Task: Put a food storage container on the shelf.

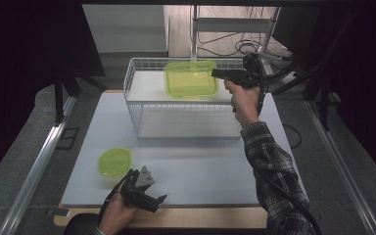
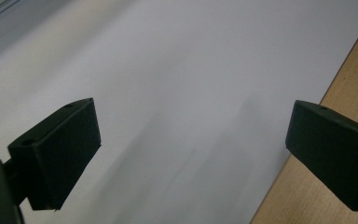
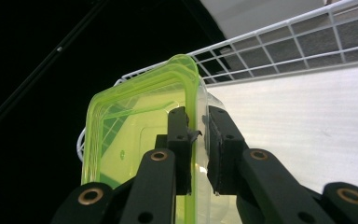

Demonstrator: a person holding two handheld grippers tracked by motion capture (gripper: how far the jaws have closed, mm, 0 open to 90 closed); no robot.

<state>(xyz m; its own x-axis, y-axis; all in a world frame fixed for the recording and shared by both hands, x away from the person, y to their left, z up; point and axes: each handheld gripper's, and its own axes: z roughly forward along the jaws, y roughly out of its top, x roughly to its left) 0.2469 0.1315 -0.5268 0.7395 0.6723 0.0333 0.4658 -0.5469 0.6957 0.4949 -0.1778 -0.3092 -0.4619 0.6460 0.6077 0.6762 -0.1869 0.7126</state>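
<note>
Rim grip: right tongs [image 3: 198, 135] clamp the light, stiff, slippery lidded green container [image 3: 140, 140] at its 3 o'clock edge above the wire basket [image 1: 137, 105]; left tongs [image 2: 191, 149] stand open, empty.

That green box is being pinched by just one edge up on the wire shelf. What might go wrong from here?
Two risks, as far as I can judge. The right gripper pinches the green box only by its rim, so the box could tilt or slip out and drop onto the wire shelf. The box also sits close to the shelf's raised wire edge, so it might catch there as it moves. The round green lid lies close to the left gripper, which could nudge it.
</note>
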